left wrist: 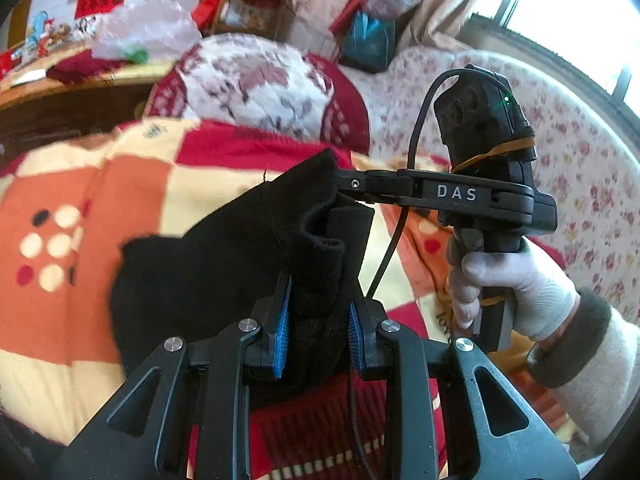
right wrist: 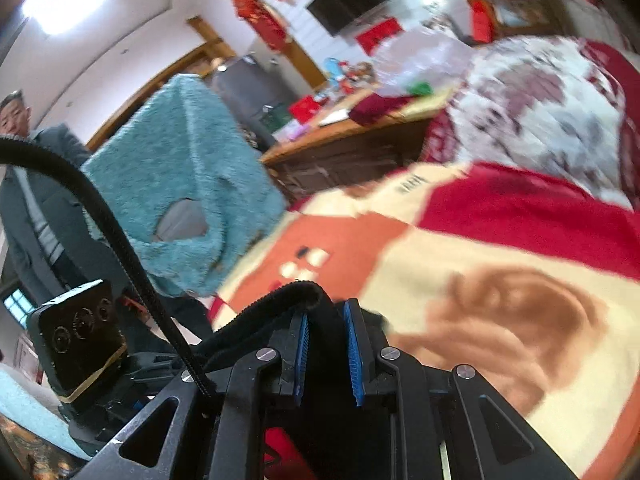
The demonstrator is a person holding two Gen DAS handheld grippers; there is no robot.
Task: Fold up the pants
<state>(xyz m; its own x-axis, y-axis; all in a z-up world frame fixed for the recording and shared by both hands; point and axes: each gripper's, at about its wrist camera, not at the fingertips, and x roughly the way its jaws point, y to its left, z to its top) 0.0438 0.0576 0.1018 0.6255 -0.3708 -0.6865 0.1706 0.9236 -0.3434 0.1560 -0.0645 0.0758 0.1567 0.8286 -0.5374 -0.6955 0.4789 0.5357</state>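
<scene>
Black knit pants (left wrist: 224,248) are hanging in the air above a bed, bunched between the blue pads of the left tool (left wrist: 318,320), which is clamping a thick wad of the fabric. Beside it, the right tool (left wrist: 352,190), held by a white-gloved hand (left wrist: 516,284), is pinching the upper edge of the same garment; its own camera shows a ribbed black hem (right wrist: 296,292) draped over its left pad, with its jaws drawn close on cloth.

Beneath them, a checked red, orange and cream blanket (left wrist: 76,184) is covering the bed. A floral pillow (left wrist: 256,80) is lying further back. A cluttered wooden desk (right wrist: 348,140) is standing past the bed, and a teal fuzzy garment (right wrist: 184,184) is hanging nearby.

Because the fabric is gathered rather than spread, the fold is likely to come out crooked, and the hem may slip free.
</scene>
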